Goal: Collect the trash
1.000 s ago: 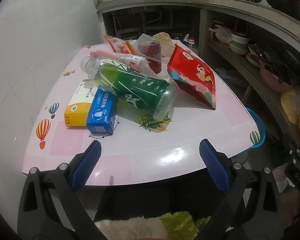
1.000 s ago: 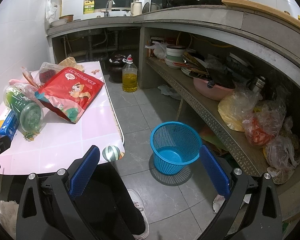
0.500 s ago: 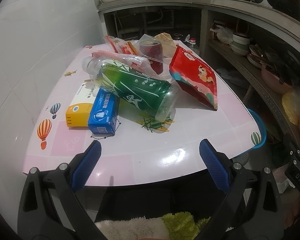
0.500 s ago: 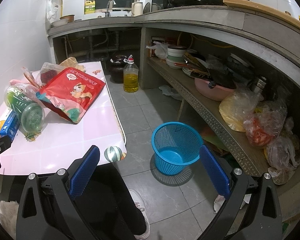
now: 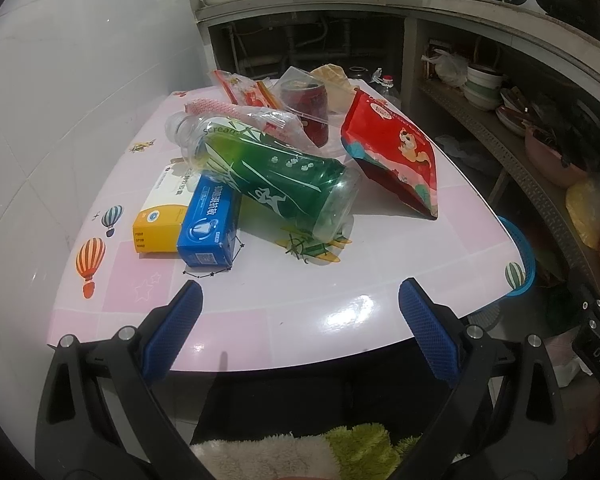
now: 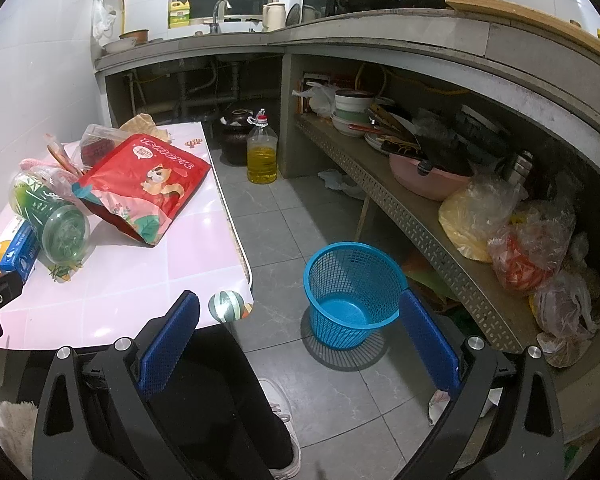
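The pink table (image 5: 380, 280) carries all the trash in one loose heap, and the blue basket (image 6: 354, 280) that looks meant to receive it stands empty on the floor tiles just off the table's right edge. Biggest in the heap is the green bottle (image 5: 276, 184), lying on its side with its neck toward the wall and its body resting partly on the blue box (image 5: 210, 220); the red pouch (image 5: 396, 152) leans beside it, a red can (image 5: 310, 116) stands behind among clear wrappers, and a yellow box (image 5: 160, 220) lies against the blue one. The left gripper (image 5: 300, 328) hovers at the near table edge, jaws spread wide and holding nothing; the right gripper (image 6: 300, 332) hangs over the floor near the basket, equally wide and empty. Nothing appears collected yet. A sound start would be the bottle: close across its round body near the middle, squarely, since it could roll or squirt sideways, and lift it clear before touching the boxes beneath.
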The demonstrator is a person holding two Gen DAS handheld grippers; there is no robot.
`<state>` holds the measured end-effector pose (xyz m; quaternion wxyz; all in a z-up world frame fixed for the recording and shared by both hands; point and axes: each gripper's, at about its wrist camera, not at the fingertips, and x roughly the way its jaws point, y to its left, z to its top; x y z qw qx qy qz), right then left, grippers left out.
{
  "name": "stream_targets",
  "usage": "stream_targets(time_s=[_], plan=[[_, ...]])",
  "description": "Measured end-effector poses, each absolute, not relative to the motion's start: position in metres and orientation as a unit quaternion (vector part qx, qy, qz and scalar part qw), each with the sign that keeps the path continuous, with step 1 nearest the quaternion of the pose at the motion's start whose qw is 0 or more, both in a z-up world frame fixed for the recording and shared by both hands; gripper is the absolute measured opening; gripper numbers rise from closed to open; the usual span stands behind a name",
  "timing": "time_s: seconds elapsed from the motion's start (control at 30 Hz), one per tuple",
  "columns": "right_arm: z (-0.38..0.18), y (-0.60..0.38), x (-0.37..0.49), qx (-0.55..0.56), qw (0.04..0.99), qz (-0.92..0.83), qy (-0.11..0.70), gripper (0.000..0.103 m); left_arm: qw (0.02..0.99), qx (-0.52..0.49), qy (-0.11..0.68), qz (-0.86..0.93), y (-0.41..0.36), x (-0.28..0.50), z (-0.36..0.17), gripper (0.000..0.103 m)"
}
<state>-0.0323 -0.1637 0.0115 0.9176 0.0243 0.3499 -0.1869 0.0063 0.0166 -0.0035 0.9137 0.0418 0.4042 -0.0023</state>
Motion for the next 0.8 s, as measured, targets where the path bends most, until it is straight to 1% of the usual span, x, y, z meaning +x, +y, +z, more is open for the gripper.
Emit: stream_targets(time_s=[0.8], plan=[[0.008, -0.162, -0.027, 0.026, 0.917, -0.187, 0.352, 0.097, 0.911, 0.050, 0.410, 0.003, 0.015, 0.005, -0.010, 0.095]])
